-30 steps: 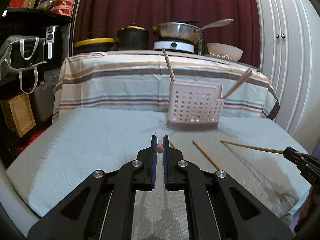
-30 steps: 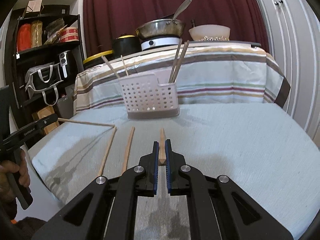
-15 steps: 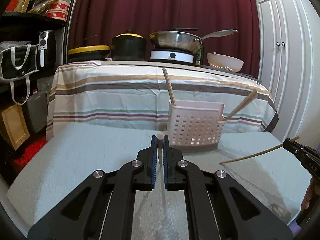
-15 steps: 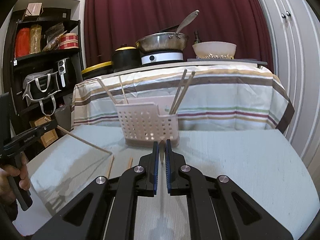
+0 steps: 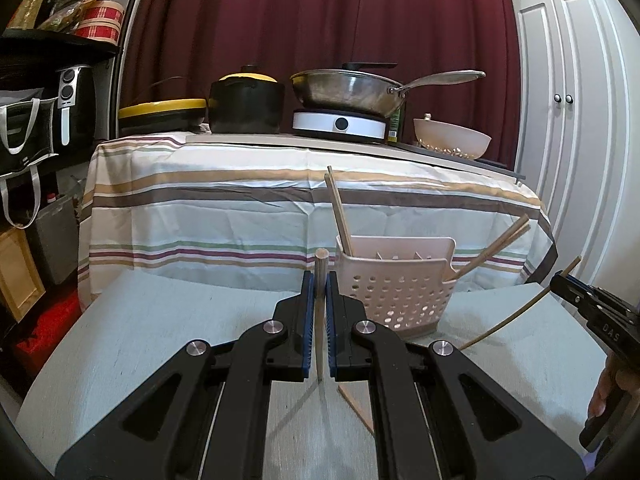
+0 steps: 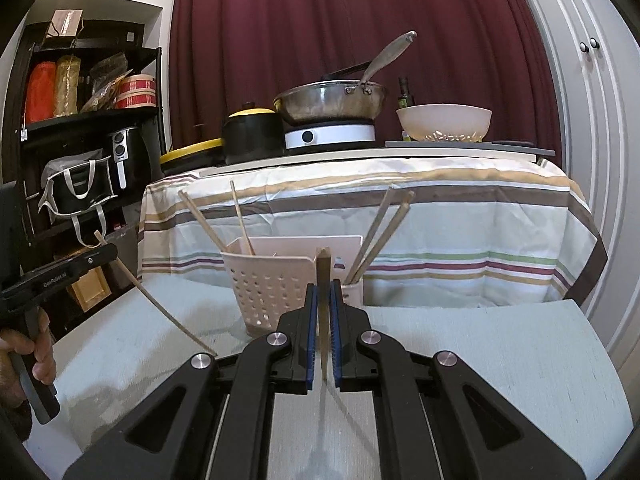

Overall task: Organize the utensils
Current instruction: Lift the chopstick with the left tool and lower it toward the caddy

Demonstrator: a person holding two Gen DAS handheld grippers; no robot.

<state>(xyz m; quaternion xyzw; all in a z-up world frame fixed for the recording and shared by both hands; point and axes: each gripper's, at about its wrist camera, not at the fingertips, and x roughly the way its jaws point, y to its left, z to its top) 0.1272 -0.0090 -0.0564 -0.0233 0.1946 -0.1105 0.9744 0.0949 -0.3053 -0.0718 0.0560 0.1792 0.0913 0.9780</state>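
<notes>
While both grippers hang above the pale cloth-covered table (image 5: 140, 320), the near part of that surface lies open on either side of them, and its far edge meets the striped cloth (image 6: 460, 232) draped over the counter behind. The left gripper (image 5: 320, 284) is clenched on a round-tipped chopstick (image 5: 321, 264) that stands nearly upright between its blue pads. The right gripper (image 6: 324, 296) is likewise clamped on a chopstick (image 6: 323, 264), held upright just in front of the holder. In the left wrist view the right-hand chopstick slants down toward the table at the far right (image 5: 516, 316), and one loose chopstick (image 5: 356, 404) lies on the cloth near the left gripper. A perforated pink utensil holder (image 5: 396, 292) stands on the table's far side, close to the striped cloth. Two chopsticks (image 6: 216, 220) lean in its left compartment and two more (image 6: 384, 232) in its right one
</notes>
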